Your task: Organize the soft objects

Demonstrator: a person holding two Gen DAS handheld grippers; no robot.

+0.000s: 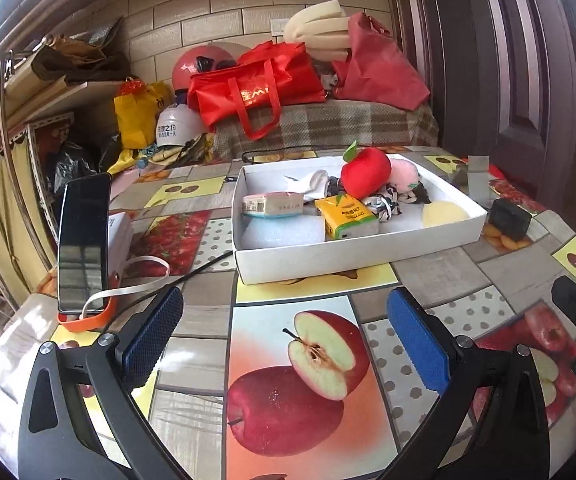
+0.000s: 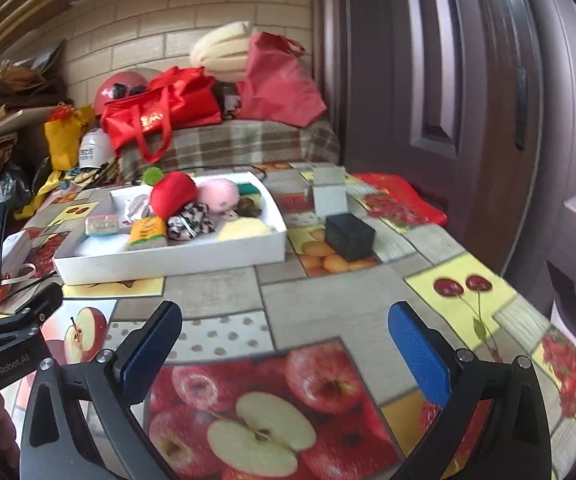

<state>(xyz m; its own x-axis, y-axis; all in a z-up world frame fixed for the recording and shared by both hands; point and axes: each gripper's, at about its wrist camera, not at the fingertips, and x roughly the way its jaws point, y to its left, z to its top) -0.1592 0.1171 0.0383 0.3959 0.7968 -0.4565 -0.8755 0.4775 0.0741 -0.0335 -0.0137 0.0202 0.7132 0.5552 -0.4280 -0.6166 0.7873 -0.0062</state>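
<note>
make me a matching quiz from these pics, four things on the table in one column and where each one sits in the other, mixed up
Things:
1. red plush apple
2. black block
3. phone
4. yellow tissue pack

Places:
A. on the tablecloth just outside the white box's right side
B. upright in an orange stand at the table's left
C. inside the box, piled at the back beside a pink plush
D. inside the box, near its front wall

Pairs: 1-C, 2-A, 3-B, 4-D

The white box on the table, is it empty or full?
Fairly full. The white box holds a red plush apple, pink plush, tissue packs and cloth, with no lid on.
</note>
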